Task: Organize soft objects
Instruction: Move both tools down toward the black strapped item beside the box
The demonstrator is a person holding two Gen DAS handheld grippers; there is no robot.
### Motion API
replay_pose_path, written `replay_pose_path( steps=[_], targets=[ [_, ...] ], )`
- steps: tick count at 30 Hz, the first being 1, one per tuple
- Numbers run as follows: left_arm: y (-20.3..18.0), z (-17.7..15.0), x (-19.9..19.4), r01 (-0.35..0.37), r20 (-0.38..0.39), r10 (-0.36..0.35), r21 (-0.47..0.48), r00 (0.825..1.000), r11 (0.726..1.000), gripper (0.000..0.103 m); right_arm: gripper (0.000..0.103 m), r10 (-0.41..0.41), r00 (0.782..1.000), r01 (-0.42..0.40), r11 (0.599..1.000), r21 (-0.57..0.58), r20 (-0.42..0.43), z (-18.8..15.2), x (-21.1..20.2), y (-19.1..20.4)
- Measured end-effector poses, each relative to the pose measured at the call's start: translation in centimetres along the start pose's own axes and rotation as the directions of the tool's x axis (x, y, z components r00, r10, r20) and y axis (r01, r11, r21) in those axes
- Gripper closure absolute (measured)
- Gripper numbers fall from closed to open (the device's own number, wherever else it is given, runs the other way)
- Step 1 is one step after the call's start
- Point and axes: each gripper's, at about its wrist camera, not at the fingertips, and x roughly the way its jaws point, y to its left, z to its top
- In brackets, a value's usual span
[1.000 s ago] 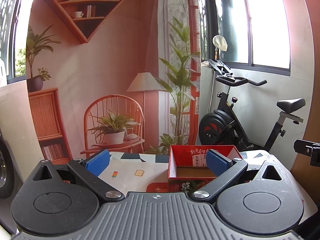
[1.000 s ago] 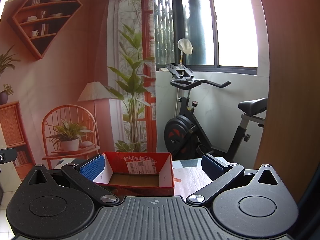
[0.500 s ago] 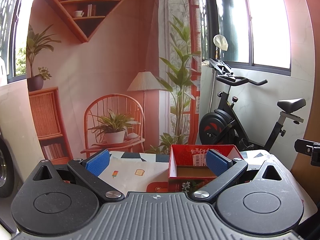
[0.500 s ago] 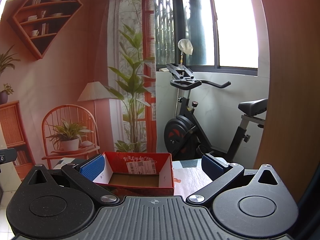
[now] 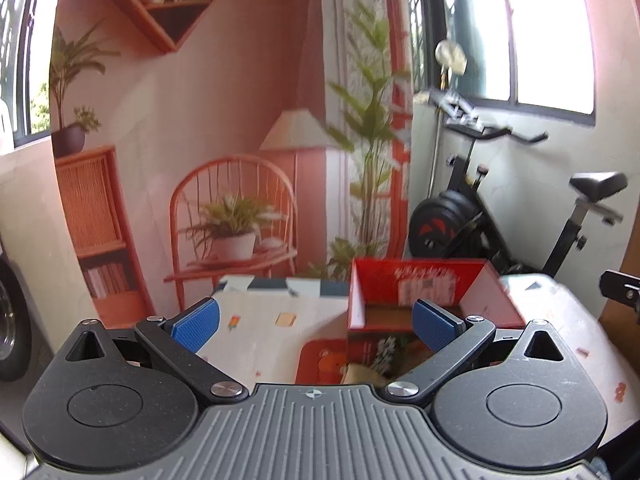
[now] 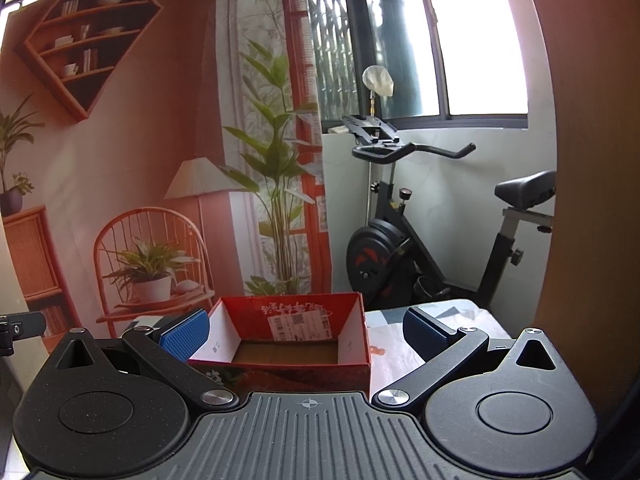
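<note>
An open red cardboard box [image 5: 432, 292] stands on the table with a patterned cloth [image 5: 256, 324]; its inside looks empty. It also shows in the right wrist view [image 6: 288, 340], straight ahead. My left gripper [image 5: 316, 326] is open and empty, hovering over the table just left of the box. My right gripper [image 6: 304, 330] is open and empty, in front of the box. A beige soft thing [image 5: 360, 372] peeks out at the box's near foot, mostly hidden by the left gripper body. No other soft object shows.
An exercise bike [image 6: 420, 240] stands behind the table on the right. A printed backdrop [image 6: 140, 160] of a chair, plants and shelves hangs behind. A wooden panel [image 6: 592, 160] rises at the far right. The other gripper's edge shows at the right [image 5: 620, 288].
My left gripper has tilted down and moved slightly, so the table and box sit higher in its view, with motion blur. The right gripper has not moved.
</note>
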Motion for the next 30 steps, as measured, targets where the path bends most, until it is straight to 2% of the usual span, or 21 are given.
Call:
replay_pose_path(
  steps=[1, 2, 4, 8, 9, 13, 15, 17, 19, 21, 25, 30],
  targets=[
    [0.0, -0.4, 0.6, -0.006, -0.027, 0.006, 0.013, 1.000, 1.000, 0.000, 0.000, 0.009, 1.000, -0.009, 1.000, 0.000, -0.005, -0.6, 0.6, -0.2],
    [0.0, -0.7, 1.3, -0.004, -0.019, 0.004, 0.004, 1.000, 1.000, 0.000, 0.000, 0.017, 1.000, -0.017, 1.000, 0.006, -0.013, -1.2, 1.2, -0.4],
    [0.0, -1.4, 2.0, -0.025, -0.057, 0.027, 0.047, 0.998, 0.999, 0.000, 0.000, 0.023, 0.999, -0.022, 1.000, 0.016, -0.029, -2.6, 2.4, -0.7],
    [-0.3, -2.8, 4.2, -0.025, -0.038, 0.024, -0.010, 0.999, 1.000, 0.000, 0.000, 0.005, 0.997, -0.006, 1.000, -0.013, -0.074, -5.3, 4.9, -0.3],
    [-0.8, -3.1, 4.8, 0.006, -0.054, -0.009, -0.062, 0.999, 0.998, 0.000, 0.001, 0.001, 0.996, -0.003, 1.000, -0.018, -0.087, -6.0, 5.5, -0.3],
    [-0.1, -4.3, 7.0, 0.024, -0.059, -0.028, -0.068, 0.998, 0.997, 0.000, 0.000, 0.064, 0.983, -0.064, 0.998, 0.009, -0.174, -8.2, 7.3, -0.3],
    [0.5, -5.0, 8.0, 0.025, -0.056, -0.028, -0.051, 0.998, 0.998, 0.000, 0.000, 0.056, 0.975, -0.053, 0.998, 0.023, -0.213, -9.0, 8.1, -0.3],
    [1.2, -5.8, 8.9, 0.021, -0.047, -0.022, -0.023, 0.999, 1.000, 0.000, 0.000, 0.013, 0.971, -0.007, 1.000, 0.026, -0.240, -9.9, 8.6, -0.4],
    [1.1, -6.5, 9.6, 0.070, -0.070, -0.075, -0.062, 0.995, 0.996, 0.000, 0.000, -0.007, 0.966, 0.013, 1.000, 0.024, -0.259, -10.8, 9.3, -0.6],
    [0.9, -7.2, 10.4, 0.106, -0.096, -0.115, -0.094, 0.989, 0.990, 0.000, 0.000, 0.006, 0.964, 0.002, 1.000, 0.031, -0.267, -11.7, 9.8, -0.9],
    [-0.4, -8.5, 11.7, 0.135, -0.137, -0.149, -0.109, 0.979, 0.985, 0.001, 0.001, 0.018, 0.960, -0.010, 0.999, 0.031, -0.278, -12.9, 10.7, -1.3],
    [-1.7, -9.7, 12.8, 0.216, -0.188, -0.249, -0.179, 0.950, 0.960, 0.009, 0.012, 0.051, 0.960, -0.049, 0.999, 0.013, -0.275, -13.9, 11.6, -1.4]
  ],
)
